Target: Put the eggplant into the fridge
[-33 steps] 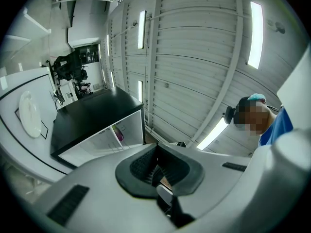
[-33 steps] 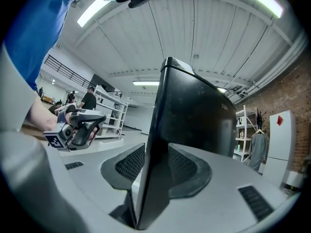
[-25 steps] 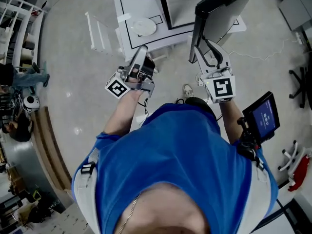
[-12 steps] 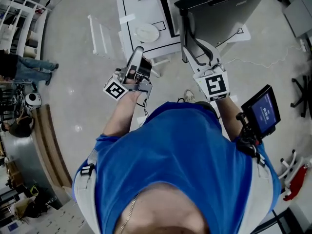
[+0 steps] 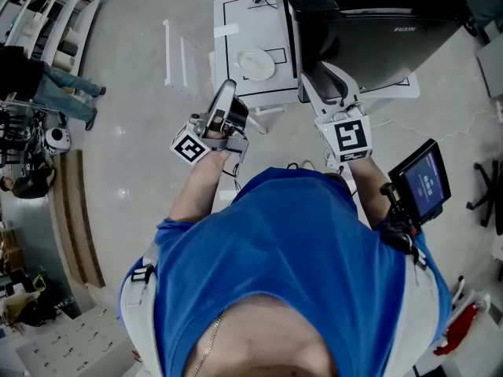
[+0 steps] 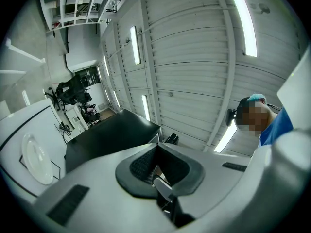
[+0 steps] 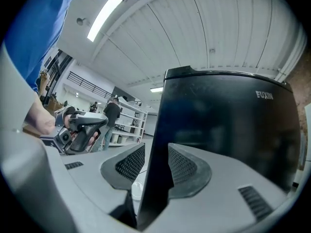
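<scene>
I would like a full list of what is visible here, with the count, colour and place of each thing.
table: one, white with black lines, top middle of the head view
plate: one, white, on the table
fridge: one, black, right of the table
shelving: one, white, top left
bystander: one, in jeans, beside the shelving
screen: one, blue-lit, by the person's right arm
shirt: one, blue, on the person
left gripper: one, white, fingers shut, empty
right gripper: one, white, fingers open around the fridge door edge
</scene>
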`<state>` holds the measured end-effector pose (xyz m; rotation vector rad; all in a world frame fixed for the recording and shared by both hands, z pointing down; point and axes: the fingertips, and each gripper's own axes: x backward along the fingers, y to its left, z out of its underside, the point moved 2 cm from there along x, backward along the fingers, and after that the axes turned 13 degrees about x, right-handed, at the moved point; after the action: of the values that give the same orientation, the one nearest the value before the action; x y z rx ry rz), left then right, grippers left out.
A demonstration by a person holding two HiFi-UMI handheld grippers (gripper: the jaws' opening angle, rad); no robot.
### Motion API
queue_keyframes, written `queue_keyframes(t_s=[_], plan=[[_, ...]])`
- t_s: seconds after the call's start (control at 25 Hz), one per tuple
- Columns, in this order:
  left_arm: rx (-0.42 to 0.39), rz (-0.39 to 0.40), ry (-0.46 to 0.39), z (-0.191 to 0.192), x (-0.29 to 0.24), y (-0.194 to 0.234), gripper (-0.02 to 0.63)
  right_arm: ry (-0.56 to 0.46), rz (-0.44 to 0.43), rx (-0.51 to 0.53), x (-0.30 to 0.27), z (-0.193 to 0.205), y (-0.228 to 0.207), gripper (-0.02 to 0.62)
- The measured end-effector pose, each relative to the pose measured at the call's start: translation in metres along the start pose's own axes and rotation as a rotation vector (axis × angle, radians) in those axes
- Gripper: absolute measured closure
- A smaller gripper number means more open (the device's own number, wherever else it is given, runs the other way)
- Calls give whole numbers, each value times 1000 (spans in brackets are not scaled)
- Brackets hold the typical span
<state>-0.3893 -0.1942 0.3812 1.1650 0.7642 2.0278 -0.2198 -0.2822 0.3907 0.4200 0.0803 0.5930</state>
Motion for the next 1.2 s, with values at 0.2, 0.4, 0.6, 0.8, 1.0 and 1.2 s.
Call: queue_keyframes(t_s=[0.2, 0.4, 0.6, 0.8, 1.0, 1.2], plan=[[-17, -18, -32, -13, -4, 14, 598, -22, -1, 7, -29, 5, -18, 442], [-27, -26, -49, -18, -4, 15, 598, -12, 20, 6, -41, 9, -29, 442], [-37, -36, -50, -22, -3, 17, 598, 21, 63, 12, -48, 12, -40, 449], [-32, -29, -56, -22, 3, 12, 598, 34, 88, 21, -42, 10, -33, 451], [-40, -43, -47, -20, 9, 7, 598, 44, 95, 20, -38, 8, -30, 451], [-34, -33, -35, -9, 23, -13, 597, 40, 88, -11, -18, -3, -18, 451]])
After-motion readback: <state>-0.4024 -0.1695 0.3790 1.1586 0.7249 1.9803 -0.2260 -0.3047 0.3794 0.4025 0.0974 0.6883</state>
